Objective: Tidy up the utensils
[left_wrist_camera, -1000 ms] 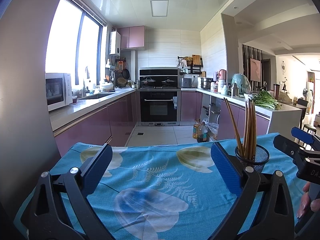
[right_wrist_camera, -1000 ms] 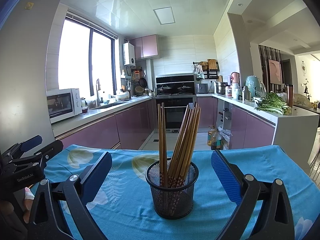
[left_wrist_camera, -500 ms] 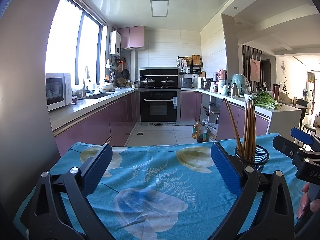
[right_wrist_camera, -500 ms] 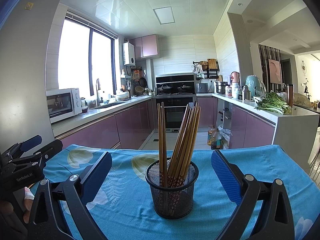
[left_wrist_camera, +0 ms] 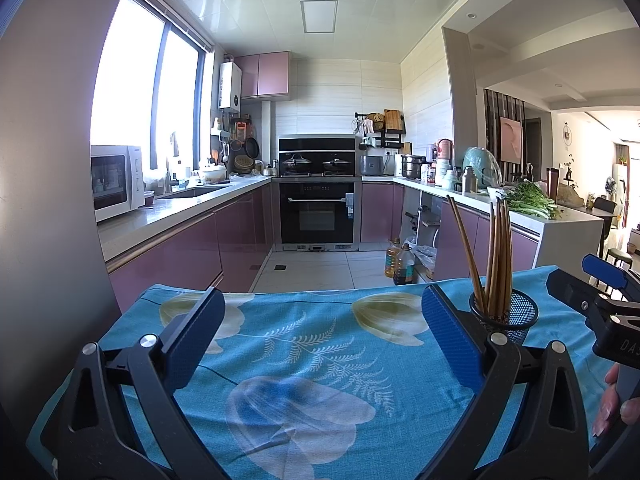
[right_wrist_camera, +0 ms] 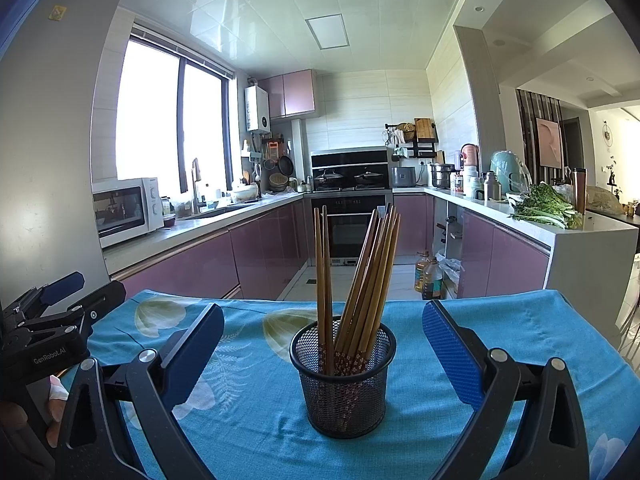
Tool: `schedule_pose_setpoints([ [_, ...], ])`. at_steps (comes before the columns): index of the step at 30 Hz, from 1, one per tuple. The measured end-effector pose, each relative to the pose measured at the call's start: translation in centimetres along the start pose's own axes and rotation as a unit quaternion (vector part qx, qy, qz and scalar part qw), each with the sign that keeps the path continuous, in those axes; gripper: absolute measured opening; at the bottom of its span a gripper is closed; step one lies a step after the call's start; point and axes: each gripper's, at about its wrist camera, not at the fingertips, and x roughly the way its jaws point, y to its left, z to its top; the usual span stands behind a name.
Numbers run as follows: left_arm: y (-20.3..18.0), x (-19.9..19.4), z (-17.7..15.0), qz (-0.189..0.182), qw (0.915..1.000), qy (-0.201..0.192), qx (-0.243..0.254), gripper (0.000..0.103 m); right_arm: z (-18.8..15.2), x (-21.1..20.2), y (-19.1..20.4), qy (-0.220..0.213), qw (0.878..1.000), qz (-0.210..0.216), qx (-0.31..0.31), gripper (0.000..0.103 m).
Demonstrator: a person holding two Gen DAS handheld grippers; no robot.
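Chopsticks (right_wrist_camera: 356,292) stand bundled in a black mesh holder (right_wrist_camera: 344,384), centred between the spread fingers of the right gripper (right_wrist_camera: 322,350) (nothing held). Left gripper (left_wrist_camera: 320,334), likewise spread wide, hovers over the blue floral cloth (left_wrist_camera: 304,360) covering the counter, holder near its right finger.

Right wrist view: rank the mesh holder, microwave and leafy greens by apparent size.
1. mesh holder, largest, though nearest the camera
2. microwave
3. leafy greens, close to the microwave in spread, so that order is unsure
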Motion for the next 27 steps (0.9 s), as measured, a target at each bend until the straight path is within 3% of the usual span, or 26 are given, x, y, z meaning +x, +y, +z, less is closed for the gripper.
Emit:
schedule_pose_setpoints([
  [27,-0.2,-0.05,0.15,0.001,1.0,-0.001,0.0,0.097,0.01,-0.07,-0.05,0.0,1.0,0.001,0.002,0.096],
])
